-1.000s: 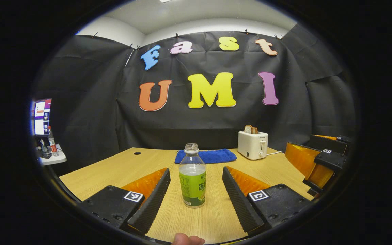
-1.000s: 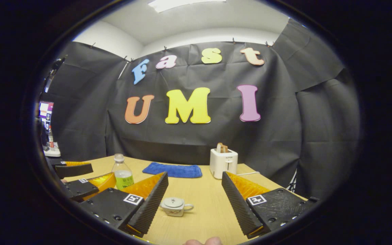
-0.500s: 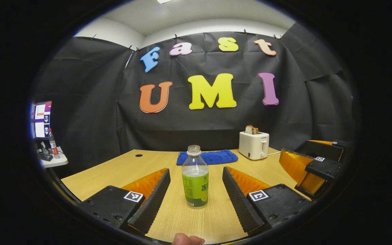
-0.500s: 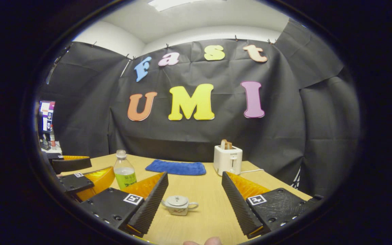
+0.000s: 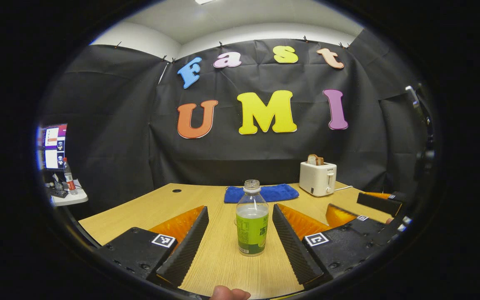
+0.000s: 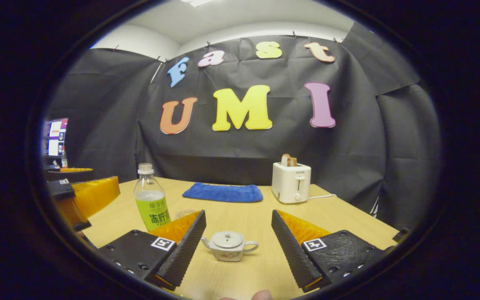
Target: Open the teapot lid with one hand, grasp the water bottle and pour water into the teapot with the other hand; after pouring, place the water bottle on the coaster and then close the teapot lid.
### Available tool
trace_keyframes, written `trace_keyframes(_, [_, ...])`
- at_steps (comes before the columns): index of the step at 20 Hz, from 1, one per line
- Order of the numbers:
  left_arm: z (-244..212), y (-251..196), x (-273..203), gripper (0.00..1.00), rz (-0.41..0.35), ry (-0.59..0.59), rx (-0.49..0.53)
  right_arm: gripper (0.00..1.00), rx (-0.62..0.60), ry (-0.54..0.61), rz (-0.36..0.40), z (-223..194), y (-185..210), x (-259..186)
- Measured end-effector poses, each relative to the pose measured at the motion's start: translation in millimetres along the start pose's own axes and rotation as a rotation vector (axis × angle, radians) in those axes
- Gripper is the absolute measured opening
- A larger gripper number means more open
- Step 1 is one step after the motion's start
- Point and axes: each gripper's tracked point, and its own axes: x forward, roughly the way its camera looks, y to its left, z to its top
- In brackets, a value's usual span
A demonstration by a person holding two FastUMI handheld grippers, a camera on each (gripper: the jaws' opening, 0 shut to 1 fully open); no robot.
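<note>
A clear water bottle [image 5: 252, 223] with a green label and no cap stands upright on the wooden table [image 5: 148, 208]. It is ahead of my left gripper [image 5: 240, 209], nearer the right finger; the jaws are open and apart from it. In the right gripper view the bottle [image 6: 152, 204] stands at the left, with the left gripper [image 6: 77, 196] beyond it. A small white teapot [image 6: 229, 246], lid on, sits on the table just ahead of my open right gripper [image 6: 238, 216]. A pale flat mat [image 6: 184, 213] lies behind the bottle. The right gripper [image 5: 360, 216] shows low at the right of the left gripper view.
A blue cloth [image 6: 223, 193] lies at the back of the table, and a white toaster [image 6: 291, 182] with bread and a cable stands to its right. A side table with a screen [image 5: 54, 146] is far left. A fingertip [image 5: 227, 293] shows at the bottom edge.
The left gripper has drifted left, so the bottle now sits right of centre. The right gripper has come lower and closer to the teapot, which is now centred between its fingers.
</note>
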Motion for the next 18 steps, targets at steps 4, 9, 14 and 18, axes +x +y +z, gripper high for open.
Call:
trace_keyframes(4, [2, 13, 1, 0.96, 0.020, -0.003, -0.016, 0.95, -0.001, 0.054, -0.010, -22, 3, 26])
trace_keyframes(9, [2, 23, 1, 0.96, 0.033, -0.001, -0.019, 0.92, 0.014, 0.102, -0.024, -40, 8, 49])
trace_keyframes(14, [0, 27, 3, 0.96, 0.034, 0.004, -0.018, 0.47, -0.016, 0.125, -0.024, -46, 15, 59])
trace_keyframes(18, [-1, 30, 3, 0.96, 0.033, 0.004, -0.017, 0.19, -0.031, 0.139, -0.027, -47, 18, 61])
